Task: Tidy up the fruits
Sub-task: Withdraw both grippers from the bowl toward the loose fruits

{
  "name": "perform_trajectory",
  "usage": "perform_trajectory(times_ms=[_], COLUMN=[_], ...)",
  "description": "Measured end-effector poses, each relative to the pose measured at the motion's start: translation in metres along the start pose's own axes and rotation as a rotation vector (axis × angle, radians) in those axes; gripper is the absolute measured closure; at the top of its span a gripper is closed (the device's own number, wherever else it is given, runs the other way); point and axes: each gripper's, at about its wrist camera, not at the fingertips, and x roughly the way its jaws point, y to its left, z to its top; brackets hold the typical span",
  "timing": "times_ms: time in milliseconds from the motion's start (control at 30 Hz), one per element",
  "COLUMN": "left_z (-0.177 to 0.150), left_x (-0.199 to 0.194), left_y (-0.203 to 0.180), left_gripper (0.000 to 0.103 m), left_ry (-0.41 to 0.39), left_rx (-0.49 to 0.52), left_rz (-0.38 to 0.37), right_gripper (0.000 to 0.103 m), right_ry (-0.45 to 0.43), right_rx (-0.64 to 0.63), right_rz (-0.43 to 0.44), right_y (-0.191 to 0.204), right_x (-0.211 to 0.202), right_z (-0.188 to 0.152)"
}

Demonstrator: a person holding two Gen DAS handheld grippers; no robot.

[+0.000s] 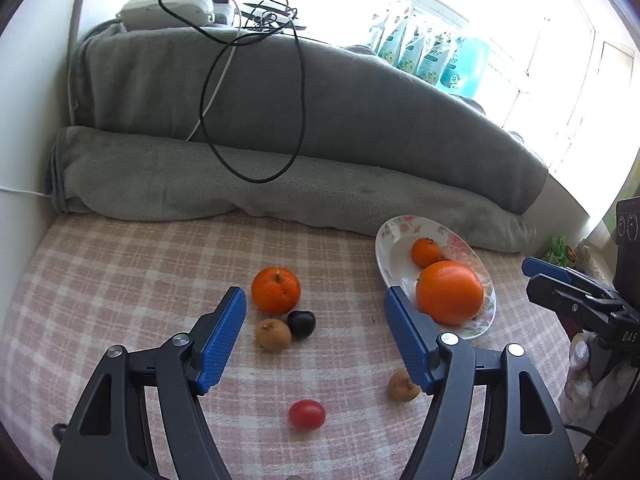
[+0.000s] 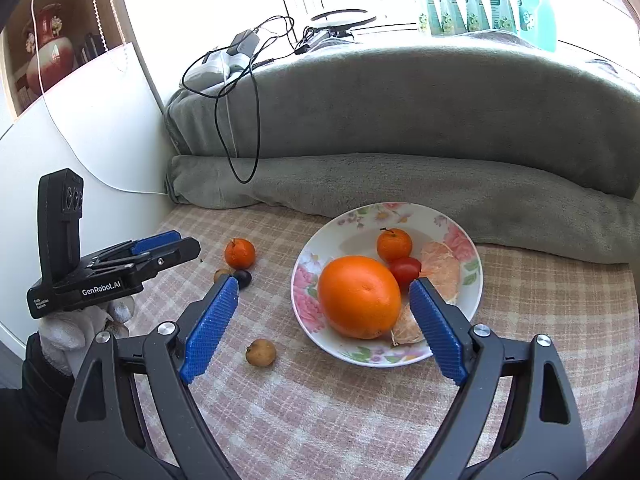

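A floral plate [image 2: 308, 292] [image 1: 386, 248] holds a large orange [image 2: 359, 297] [image 1: 449, 292], a small mandarin [image 2: 394, 244] [image 1: 425, 252], a cherry tomato [image 2: 406, 270] and peeled segments [image 2: 442, 270]. On the checked cloth lie a mandarin [image 1: 276, 290] [image 2: 239, 253], a dark plum [image 1: 301, 323] [image 2: 243, 278], two brown longans [image 1: 273, 334] [image 1: 403, 386] [image 2: 261, 352] and a red cherry tomato [image 1: 307, 414]. My left gripper [image 1: 316, 300] is open and empty above the loose fruit. My right gripper [image 2: 324, 292] is open and empty, its jaws either side of the large orange.
A rolled grey blanket [image 1: 240, 188] lies behind the cloth, with black and white cables [image 1: 300, 92] draped over it. A white wall [image 2: 92, 140] stands at the left. Bottles [image 1: 424, 52] line the bright windowsill. The cloth's right edge drops off by the right gripper [image 1: 576, 292].
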Motion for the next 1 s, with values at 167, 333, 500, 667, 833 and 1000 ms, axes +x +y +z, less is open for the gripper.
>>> perform_trajectory(times_ms=[167,333,500,667,833,1000], left_z=[-0.016,-0.030,-0.041,-0.054,-0.066,-0.073], left_x=[-0.001,-0.006,-0.008,-0.004,0.003,0.009], left_y=[0.013,0.019,0.018,0.016,0.013,0.012], left_gripper=[0.032,0.038,0.040,0.047,0.054,0.058], left_ry=[0.030,0.044,0.060,0.095,0.131,0.151], left_rx=[-0.003,-0.024,-0.020,-0.018,-0.006,-0.010], left_rz=[0.008,-0.011,-0.034,-0.066,-0.080,-0.091], right_gripper=[0.013,0.013,0.014,0.022,0.040,0.055], right_ry=[0.011,0.033,0.062,0.102,0.158,0.213], right_rx=[-0.003,-0.012,-0.031,-0.063,-0.122,-0.189], right_rz=[0.025,0.048,0.073,0.096,0.114,0.112], right_y=[0.011,0.023,0.037,0.053,0.072,0.089], right_x=[0.012,0.027,0.045,0.066,0.088,0.111], right_z=[0.005,0.010,0.015,0.016,0.014,0.009])
